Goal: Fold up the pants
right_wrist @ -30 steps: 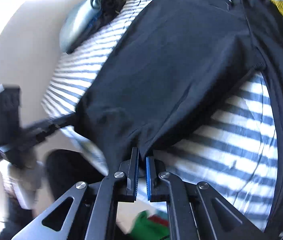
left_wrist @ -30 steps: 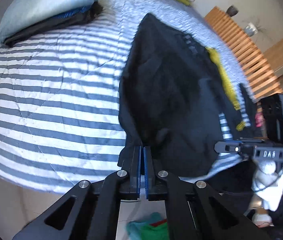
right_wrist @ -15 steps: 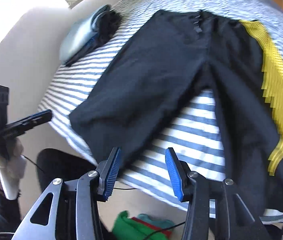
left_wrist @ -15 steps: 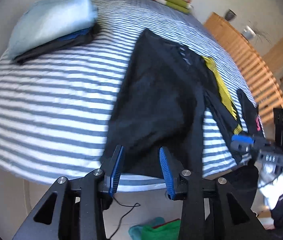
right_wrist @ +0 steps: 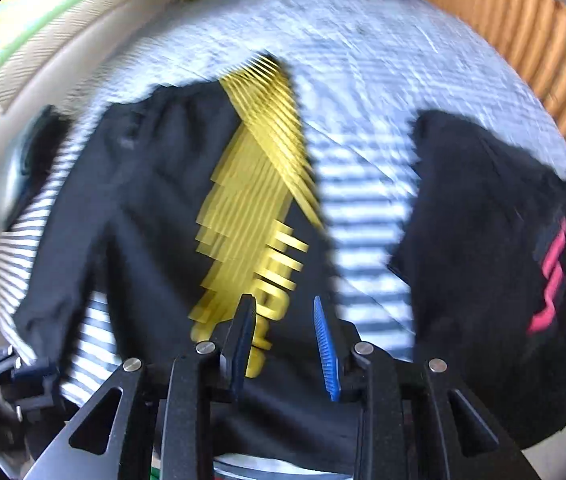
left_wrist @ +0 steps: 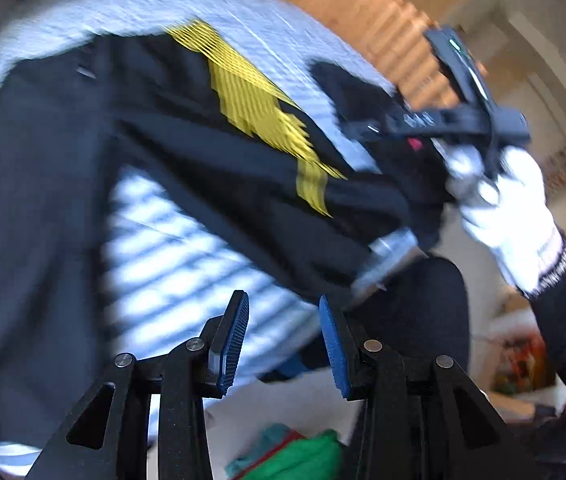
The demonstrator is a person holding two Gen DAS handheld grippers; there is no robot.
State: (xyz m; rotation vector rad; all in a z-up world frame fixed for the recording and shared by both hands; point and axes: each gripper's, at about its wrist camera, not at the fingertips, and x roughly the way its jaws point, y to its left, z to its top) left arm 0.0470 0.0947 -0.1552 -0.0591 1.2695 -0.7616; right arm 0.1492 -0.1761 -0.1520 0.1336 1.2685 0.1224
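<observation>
Jaws apart over limp black pants [right_wrist: 155, 200]

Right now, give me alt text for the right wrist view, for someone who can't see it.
The open right gripper hovers over black pants with a yellow stripe pattern, spread on a striped bed. A second black garment with pink markings lies to their right; the image is motion-blurred.

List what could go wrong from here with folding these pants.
1. The right gripper is open over the hem of the yellow-striped leg of the pants; closing early may pinch only the top layer.
2. A second black garment lies close beside that leg and could get dragged along.
3. Both views are motion-blurred, so the hem may be missed.
</observation>
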